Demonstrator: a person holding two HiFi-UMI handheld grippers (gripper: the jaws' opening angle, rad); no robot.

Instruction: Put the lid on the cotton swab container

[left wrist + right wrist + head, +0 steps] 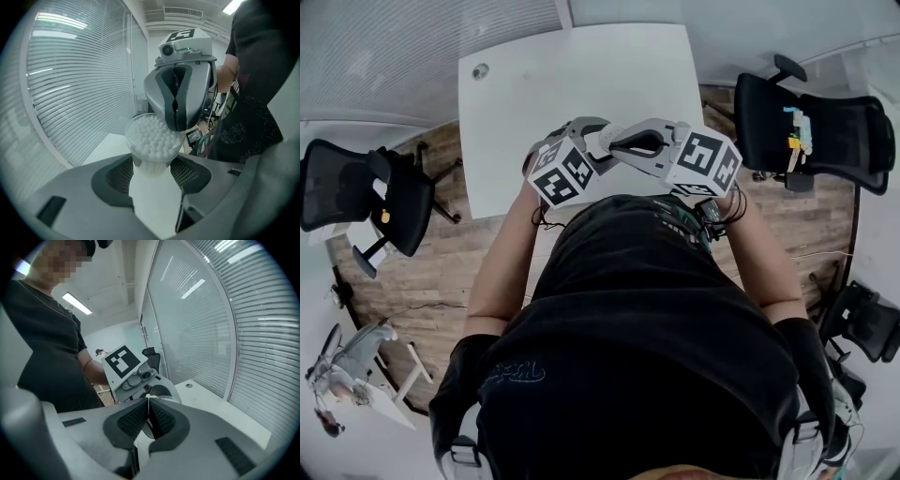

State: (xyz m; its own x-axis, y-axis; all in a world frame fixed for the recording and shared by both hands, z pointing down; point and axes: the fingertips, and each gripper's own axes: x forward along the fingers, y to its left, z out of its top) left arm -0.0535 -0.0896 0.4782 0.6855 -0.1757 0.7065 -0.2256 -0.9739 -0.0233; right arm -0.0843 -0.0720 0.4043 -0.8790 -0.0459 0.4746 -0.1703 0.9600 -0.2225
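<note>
In the left gripper view my left gripper is shut on the cotton swab container, a clear round tub packed with white swabs and open at the top. My right gripper faces it, its shut tips resting over the tub's far rim. A thin clear sliver, the lid's edge, shows pinched between the pads in the right gripper view, where my right gripper is shut. From the head view both grippers meet above the near edge of the white table, close to my chest.
A small round fitting sits at the table's far left corner. Black office chairs stand to the left and right on the wooden floor. Glass walls with blinds enclose the table's far side.
</note>
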